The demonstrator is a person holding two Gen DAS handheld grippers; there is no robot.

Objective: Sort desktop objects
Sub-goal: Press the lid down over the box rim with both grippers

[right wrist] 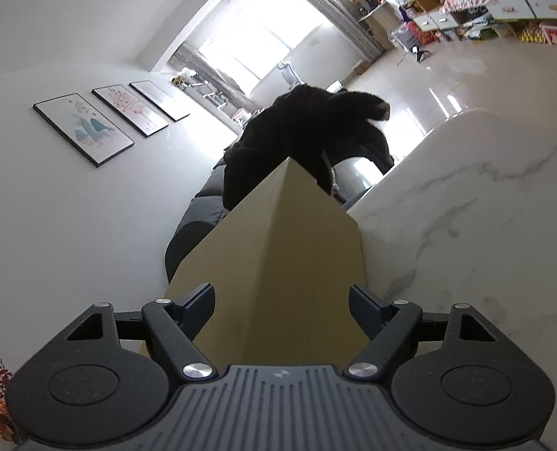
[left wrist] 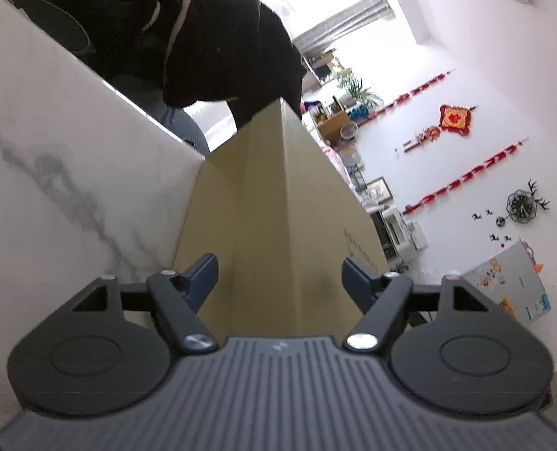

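A tan cardboard box point(left wrist: 263, 203) stands on the white marble table point(left wrist: 53, 173), and one of its long edges runs straight away from the left wrist camera. My left gripper point(left wrist: 280, 274) is open, its blue pads point(left wrist: 203, 274) standing clear on either side of that edge. The right wrist view shows the same box point(right wrist: 278, 255) from its other end, again with a ridge toward the lens. My right gripper point(right wrist: 282, 300) straddles that ridge, open, with gaps showing between its pads point(right wrist: 365, 304) and the cardboard. Both views are rolled on their side.
A person in a black fleece top point(left wrist: 218, 49) bends over the far side of the table point(right wrist: 466, 225). Behind are a white wall with red hangings point(left wrist: 455, 120), framed pictures point(right wrist: 83, 127), a bright window point(right wrist: 256, 45) and shelves point(right wrist: 466, 7).
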